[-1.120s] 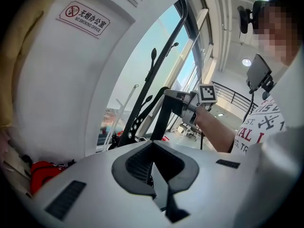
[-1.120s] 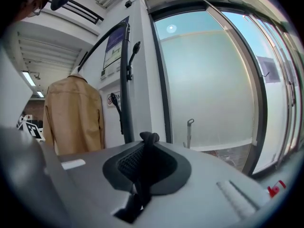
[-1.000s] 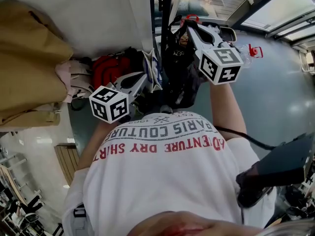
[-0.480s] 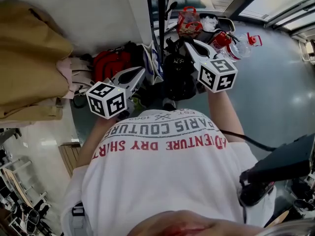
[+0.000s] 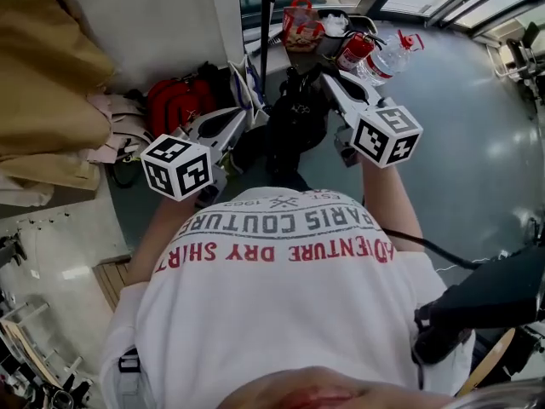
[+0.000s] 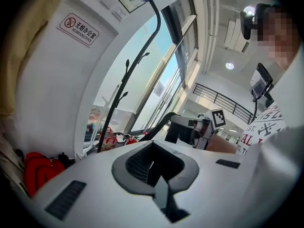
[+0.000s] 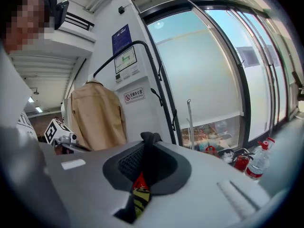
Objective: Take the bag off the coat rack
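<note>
Looking down from the head view first: the black bag [image 5: 294, 118] hangs right in front of the person, between the two grippers and just beside the coat rack [image 5: 265, 24] pole. Can't tell from up here if it's touching the pole. The right gripper [image 5: 324, 74] reaches in at the top of the bag, and the left gripper [image 5: 241, 114] sits off to the bag's other side. There's a red backpack [image 5: 174, 100] on the floor by the wall, a tan coat [image 5: 43, 75] further left, and a fire extinguisher [image 5: 353, 51] plus a water bottle [image 5: 387, 56] over by the window.

Left gripper view: its fingers [image 6: 190, 167] are pressed together with nothing in them. Past them you can see the rack's thin black pole with its little hooks, and the other gripper with a black strap [image 6: 159, 125] curving down from it.

Right gripper view: these fingers [image 7: 175, 167] are clamped tight on that strap, which pokes out the top of them, with a red and yellow tag [image 7: 140, 194] tucked lower down between them. The rack stands behind, apart from the gripper, and the tan coat hangs against the wall beside it.
</note>
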Tool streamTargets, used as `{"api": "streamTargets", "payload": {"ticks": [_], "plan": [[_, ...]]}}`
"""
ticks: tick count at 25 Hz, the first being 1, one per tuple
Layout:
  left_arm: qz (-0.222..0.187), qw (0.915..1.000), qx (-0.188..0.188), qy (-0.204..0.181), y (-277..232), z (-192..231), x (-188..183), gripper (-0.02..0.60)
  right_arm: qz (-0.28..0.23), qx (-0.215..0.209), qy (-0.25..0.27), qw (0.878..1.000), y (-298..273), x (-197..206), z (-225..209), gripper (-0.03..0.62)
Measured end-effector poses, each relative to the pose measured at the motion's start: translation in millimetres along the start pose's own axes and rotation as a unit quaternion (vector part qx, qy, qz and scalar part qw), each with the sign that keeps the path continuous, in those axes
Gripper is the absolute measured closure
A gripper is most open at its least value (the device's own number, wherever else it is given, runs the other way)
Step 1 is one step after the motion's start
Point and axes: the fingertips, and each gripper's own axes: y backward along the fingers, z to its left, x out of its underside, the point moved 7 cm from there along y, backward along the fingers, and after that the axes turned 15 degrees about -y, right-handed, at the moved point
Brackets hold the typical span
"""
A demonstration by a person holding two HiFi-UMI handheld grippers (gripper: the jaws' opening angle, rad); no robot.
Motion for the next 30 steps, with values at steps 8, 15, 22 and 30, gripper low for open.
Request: {"api": "streamTargets", "payload": {"ticks": [8, 15, 22, 30], "plan": [[0.036, 0.9992, 0.012, -0.012, 48.7, -64.1, 33.6, 0.580, 0.007, -0.005, -0.013, 1.000, 89.4, 44.1, 63.2, 0.580], [0.032, 0.9994, 0.004, -0.009, 87.2, -129.0, 72.3, 0.580, 0.018, -0.030, -0.014, 0.999, 171.6, 113.9, 110.0, 0.580], [0.016, 0.9996, 0.009, -0.022, 155.8, -249.3, 141.7, 0.580, 0.021, -0.051, -0.023, 0.998, 278.9, 209.1, 162.9, 0.580], [-0.012, 0.9984, -0.002, -0.056, 273.0, -389.0, 165.9, 0.580, 0.027, -0.070, 0.011, 0.997, 394.3, 260.7, 256.1, 0.580]]}}
